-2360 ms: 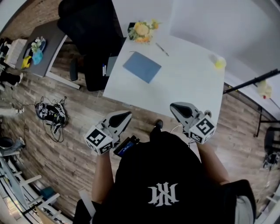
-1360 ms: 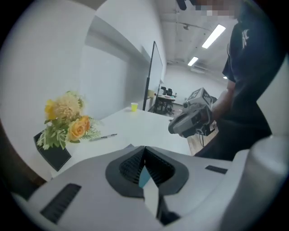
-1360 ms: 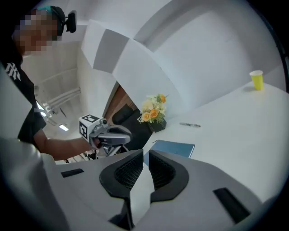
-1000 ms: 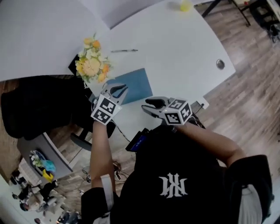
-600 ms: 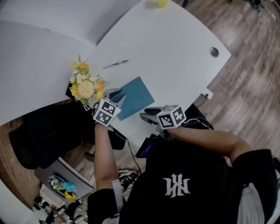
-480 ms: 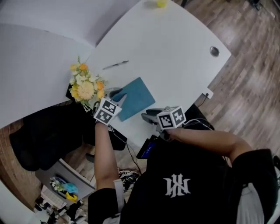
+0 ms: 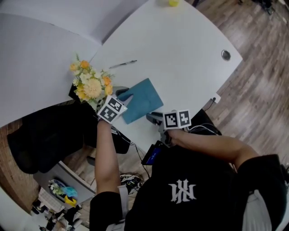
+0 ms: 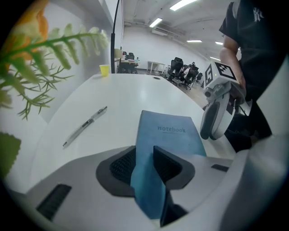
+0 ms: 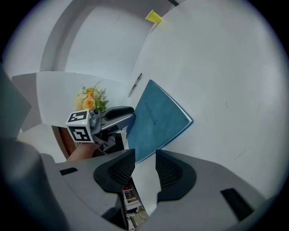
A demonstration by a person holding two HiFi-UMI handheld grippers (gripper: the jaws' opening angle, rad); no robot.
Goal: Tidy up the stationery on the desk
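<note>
Notebook: the blue notebook (image 7: 143, 100) lies flat and closed on the white desk (image 7: 180, 49), close to the near edge, title side up.
Long axis: it runs straight away from the left gripper, roughly along the desk's near edge.
Left gripper: the left gripper (image 8: 145, 163) is at the notebook's near short end, pointing steeply down. Its jaws have just been opening and stand wide. The notebook's near corner shows in the gap between the pads, and neither pad presses on it. Nothing is held.
Right gripper: the right gripper (image 9: 145, 168) has its jaws apart and is empty, with only the desk edge showing between them. It sits just beside the notebook's long side nearest the person, not over it.
Nearer hand: the left. I judge it the one placed to take the notebook, and a grip would have to catch the thin end edge.
Pen: a clear pen (image 7: 123, 64) lies alone beyond the notebook, well apart from both grippers.
Flowers: a yellow-orange bouquet (image 7: 90, 85) stands just beside the left gripper on its outer side. I judge it the one thing a swing that way could brush.
Far end: a small yellow object (image 7: 173, 2) and a cable grommet (image 7: 226, 55), neither in the way.
Path: bare desk lies between notebook and pen.
</note>
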